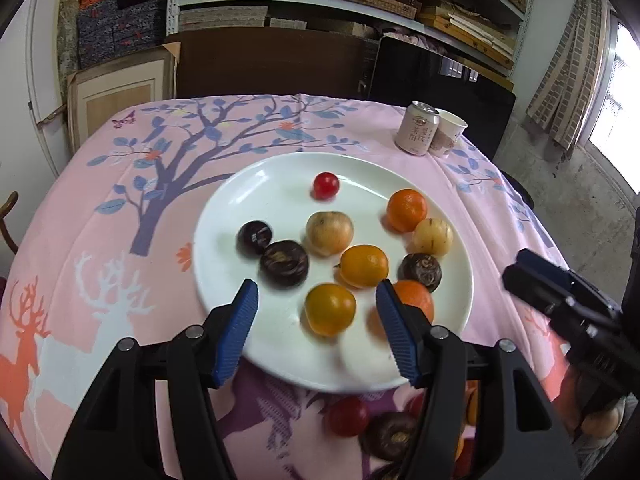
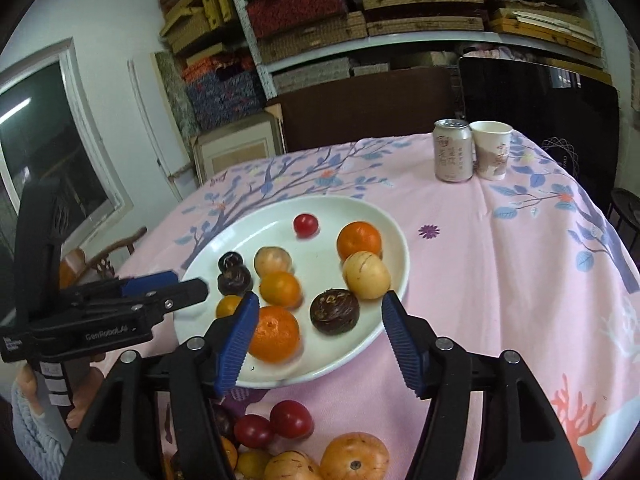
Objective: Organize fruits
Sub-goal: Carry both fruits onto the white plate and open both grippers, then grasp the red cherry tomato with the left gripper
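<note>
Nearest the cameras, loose fruit is lying on the pink tablecloth (image 2: pixel 500 280) just short of the plate: two red cherry tomatoes (image 2: pixel 290 418), an orange persimmon (image 2: pixel 354 460) and a dark water chestnut (image 1: pixel 390 434), partly hidden behind the gripper bodies.

The left gripper (image 1: pixel 316 312) is hovering over the near rim of the white plate (image 1: pixel 224 220) with its blue pads standing well apart. A small yellow-orange fruit (image 1: pixel 330 308) is sitting on the plate in the gap between them, touched by neither pad. The right gripper (image 2: pixel 320 312) is likewise hanging over the near rim with its jaws spread wide; a dark water chestnut (image 2: pixel 335 310) is lying on the plate between its pads, clear of both, and an orange mandarin (image 2: pixel 276 334) is sitting just behind its left pad.

Farther in, the plate is carrying more fruit in two loose clusters: another mandarin (image 2: pixel 359 240), a pale round fruit (image 2: pixel 366 275), two more dark water chestnuts (image 1: pixel 284 263), and, alone toward the far side, a red cherry tomato (image 1: pixel 326 185).

At the table's far right corner a drink can (image 2: pixel 453 150) is standing upright, touching a paper cup (image 2: pixel 491 148). Beyond the table, shelves are holding stacked woven boxes (image 2: pixel 312 36).
</note>
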The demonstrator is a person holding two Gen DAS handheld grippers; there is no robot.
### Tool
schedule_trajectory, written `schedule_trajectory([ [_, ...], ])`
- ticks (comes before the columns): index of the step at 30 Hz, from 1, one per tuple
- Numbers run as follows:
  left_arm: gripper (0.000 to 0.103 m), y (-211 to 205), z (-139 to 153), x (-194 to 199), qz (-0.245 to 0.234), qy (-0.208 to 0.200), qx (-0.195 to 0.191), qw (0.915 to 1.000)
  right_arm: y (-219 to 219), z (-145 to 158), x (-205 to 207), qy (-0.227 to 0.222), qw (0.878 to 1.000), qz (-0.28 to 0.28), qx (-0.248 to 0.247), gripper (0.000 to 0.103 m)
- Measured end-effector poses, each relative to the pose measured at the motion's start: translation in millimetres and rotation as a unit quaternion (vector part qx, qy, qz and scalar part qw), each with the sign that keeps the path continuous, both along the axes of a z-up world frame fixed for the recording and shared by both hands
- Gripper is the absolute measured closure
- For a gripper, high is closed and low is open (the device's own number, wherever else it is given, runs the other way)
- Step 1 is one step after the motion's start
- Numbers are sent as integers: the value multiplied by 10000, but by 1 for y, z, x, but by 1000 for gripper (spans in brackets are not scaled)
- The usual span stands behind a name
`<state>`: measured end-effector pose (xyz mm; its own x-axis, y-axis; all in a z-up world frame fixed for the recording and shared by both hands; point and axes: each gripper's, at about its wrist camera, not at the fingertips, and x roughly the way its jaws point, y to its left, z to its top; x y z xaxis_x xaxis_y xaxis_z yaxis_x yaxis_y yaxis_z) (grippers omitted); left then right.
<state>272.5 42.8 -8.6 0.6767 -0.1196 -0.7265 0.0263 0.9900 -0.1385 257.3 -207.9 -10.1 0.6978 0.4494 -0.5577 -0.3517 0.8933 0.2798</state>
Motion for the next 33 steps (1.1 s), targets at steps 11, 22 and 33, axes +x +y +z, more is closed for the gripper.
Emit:
schedule_trajectory([
  [11,31,4,-35,-67,111,282,310,9991,-55,-22,-45,217,9959,-658,582,22],
  [22,31,-18,-52,-59,-328,478,415,9975,-60,-26,-47,249,9946,-744,680,22],
  [33,70,-14,-54,-47,-805,645,-434,9937,-62,-27,-47,278,9941,-761,718,22],
])
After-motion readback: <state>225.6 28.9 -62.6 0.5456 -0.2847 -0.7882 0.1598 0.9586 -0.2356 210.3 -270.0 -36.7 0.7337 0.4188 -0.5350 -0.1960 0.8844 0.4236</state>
